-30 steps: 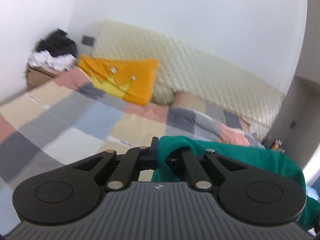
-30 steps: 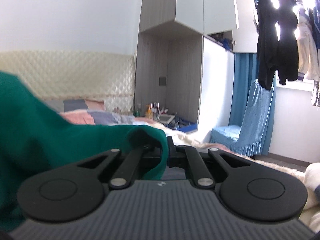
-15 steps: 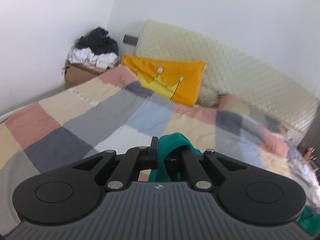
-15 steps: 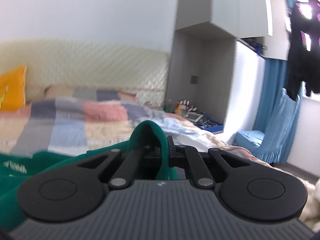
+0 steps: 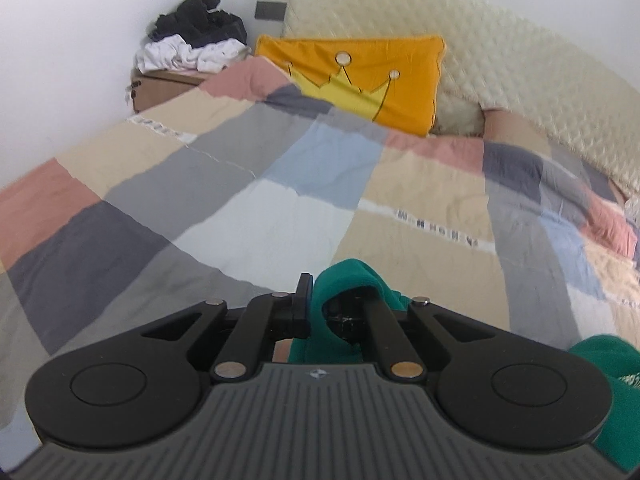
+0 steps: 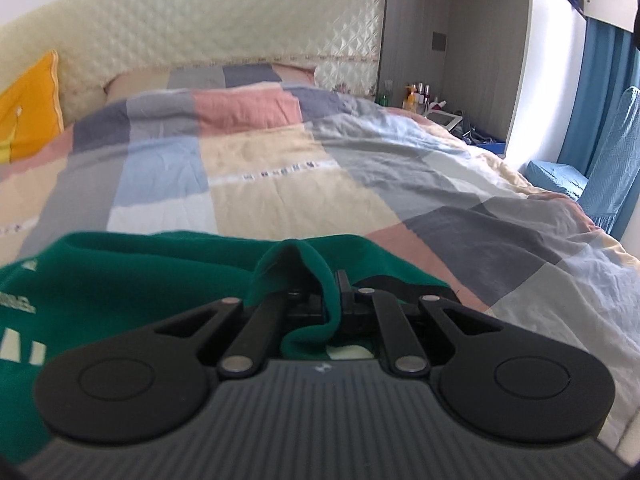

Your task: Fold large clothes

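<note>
The green garment is the thing to watch, spread low over the patchwork quilt with pale lettering showing on its left part in the right wrist view. A fold of its edge humps up and runs straight into the right gripper, whose jaws are clamped tight on that pinch of cloth. Over on the other side, the left gripper has its own bunch of the same green garment, jaws pressed together on it, the fabric puffing up over the fingertips like a little hood. More green cloth shows at the lower right corner of the left wrist view, again with a bit of pale print.

Beyond the garment the quilt stretches away in blocks of pink, grey, cream, pale blue and white, rumpled toward the right side of the bed. At the head of the bed an orange cushion with a yellow crown leans against the cream quilted headboard. Left of it, in the corner, a heap of black and white clothes sits on a brown box. On the far right, a tall grey cabinet, small bottles on a ledge beside it, and a blue-covered chair near the blue curtain.
</note>
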Demonstrator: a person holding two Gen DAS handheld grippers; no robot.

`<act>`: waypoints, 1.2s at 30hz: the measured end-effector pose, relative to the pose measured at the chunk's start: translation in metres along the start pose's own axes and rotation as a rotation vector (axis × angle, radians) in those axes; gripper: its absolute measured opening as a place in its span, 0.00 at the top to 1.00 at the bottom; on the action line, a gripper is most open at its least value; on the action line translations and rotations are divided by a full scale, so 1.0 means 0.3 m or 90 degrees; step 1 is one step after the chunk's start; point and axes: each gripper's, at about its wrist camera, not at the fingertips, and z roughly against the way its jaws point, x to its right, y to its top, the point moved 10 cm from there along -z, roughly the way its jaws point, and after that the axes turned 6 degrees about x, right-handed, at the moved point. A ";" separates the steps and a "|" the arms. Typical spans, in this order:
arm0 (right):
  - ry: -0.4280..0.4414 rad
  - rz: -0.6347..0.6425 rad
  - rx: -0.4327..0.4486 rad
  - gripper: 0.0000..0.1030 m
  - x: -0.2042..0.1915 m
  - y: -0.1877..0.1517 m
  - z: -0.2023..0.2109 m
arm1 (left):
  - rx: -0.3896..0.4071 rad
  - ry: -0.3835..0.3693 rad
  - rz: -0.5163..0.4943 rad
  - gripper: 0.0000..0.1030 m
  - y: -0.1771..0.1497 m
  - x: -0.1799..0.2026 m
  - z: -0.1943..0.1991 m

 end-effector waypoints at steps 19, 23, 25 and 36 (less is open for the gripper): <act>0.074 -0.152 -0.002 0.21 0.112 0.025 0.224 | 0.021 -0.065 0.095 0.37 0.019 -0.114 0.272; 0.109 -0.177 0.003 0.20 0.119 0.017 0.310 | 0.055 -0.091 0.079 0.36 0.017 -0.099 0.406; 0.120 -0.193 0.012 0.20 0.118 0.021 0.352 | 0.064 -0.107 0.083 0.35 -0.002 -0.093 0.470; 0.251 -0.315 -0.044 0.20 0.020 -0.127 0.529 | -0.029 -0.335 0.109 0.35 -0.188 0.125 0.642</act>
